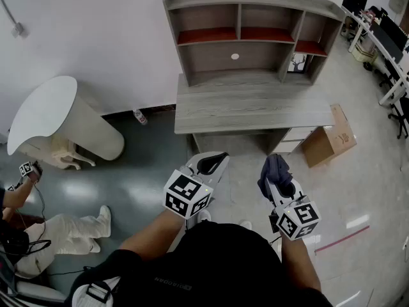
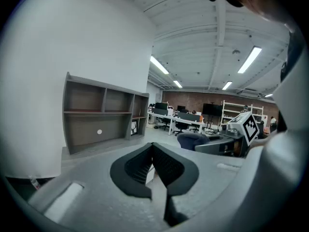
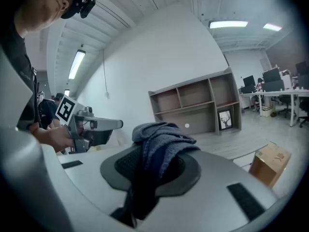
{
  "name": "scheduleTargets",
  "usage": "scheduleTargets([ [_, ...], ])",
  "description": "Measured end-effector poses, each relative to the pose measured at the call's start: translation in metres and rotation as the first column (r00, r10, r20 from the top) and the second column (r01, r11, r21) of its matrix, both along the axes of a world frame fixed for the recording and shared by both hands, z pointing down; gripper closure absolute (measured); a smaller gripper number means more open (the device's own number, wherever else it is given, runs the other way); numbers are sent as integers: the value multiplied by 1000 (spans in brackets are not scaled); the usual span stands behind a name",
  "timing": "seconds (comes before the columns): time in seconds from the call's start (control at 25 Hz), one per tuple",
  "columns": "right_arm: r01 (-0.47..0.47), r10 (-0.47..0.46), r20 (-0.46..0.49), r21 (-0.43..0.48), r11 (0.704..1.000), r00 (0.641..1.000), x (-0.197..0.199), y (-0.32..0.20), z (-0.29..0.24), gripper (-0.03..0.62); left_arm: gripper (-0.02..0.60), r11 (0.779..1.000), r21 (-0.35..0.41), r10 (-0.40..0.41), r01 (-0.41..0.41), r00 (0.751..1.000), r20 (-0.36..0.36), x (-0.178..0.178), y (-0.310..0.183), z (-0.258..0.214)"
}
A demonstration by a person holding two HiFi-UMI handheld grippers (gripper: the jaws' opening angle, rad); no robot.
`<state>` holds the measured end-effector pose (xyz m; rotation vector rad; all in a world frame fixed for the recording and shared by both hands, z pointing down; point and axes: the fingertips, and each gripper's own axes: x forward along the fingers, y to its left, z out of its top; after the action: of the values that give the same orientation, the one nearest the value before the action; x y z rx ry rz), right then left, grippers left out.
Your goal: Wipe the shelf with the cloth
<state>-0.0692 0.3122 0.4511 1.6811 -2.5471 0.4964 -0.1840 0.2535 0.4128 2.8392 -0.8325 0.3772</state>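
Shelf: the grey wood-grain shelf unit with red-lined upper compartments (image 1: pixel 255 101) stands against the far white wall. Its long axis runs left to right and its open side faces the person.
Cloth: the dark blue bunched cloth (image 1: pixel 273 168) is well short of the shelf. It lies lengthwise along the jaws and spills over their far tips.
Right gripper (image 1: pixel 280 179): its jaws are clamped on the cloth.
Left gripper (image 1: pixel 219 157): its jaws meet at the tips with nothing between them. It is level with the right one.
Writing: each gripper's cube carries black-and-white square markers. The print on the brown cardboard box (image 1: pixel 329 139) at the right is too small to read, and so is the print on the person's black shirt (image 1: pixel 211 261).
Left side: a white rounded table (image 1: pixel 57 120) stands there.
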Motion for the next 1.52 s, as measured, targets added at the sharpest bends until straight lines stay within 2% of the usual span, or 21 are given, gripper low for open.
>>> scheduleTargets([
  [0.44, 0, 0, 7, 5, 1000, 1000, 0, 2, -2, 507, 574, 1000, 2, -1, 1, 1000, 2, 1, 2, -1],
  [0.8, 36, -37, 18, 15, 999, 999, -2, 10, -1, 505, 574, 1000, 5, -13, 13, 1000, 19, 6, 12, 4],
  [1.0, 35, -35, 12, 19, 999, 999, 9, 19, 1, 503, 574, 1000, -10, -23, 23, 1000, 0, 14, 20, 7],
  [1.32, 40, -40, 21, 10, 999, 999, 33, 37, 7, 503, 574, 1000, -9, -27, 27, 1000, 11, 38, 42, 16],
  [1.52, 65, -65, 22, 12, 998, 998, 45, 47, 9, 503, 574, 998, -13, -59, 59, 998, 13, 45, 56, 20],
])
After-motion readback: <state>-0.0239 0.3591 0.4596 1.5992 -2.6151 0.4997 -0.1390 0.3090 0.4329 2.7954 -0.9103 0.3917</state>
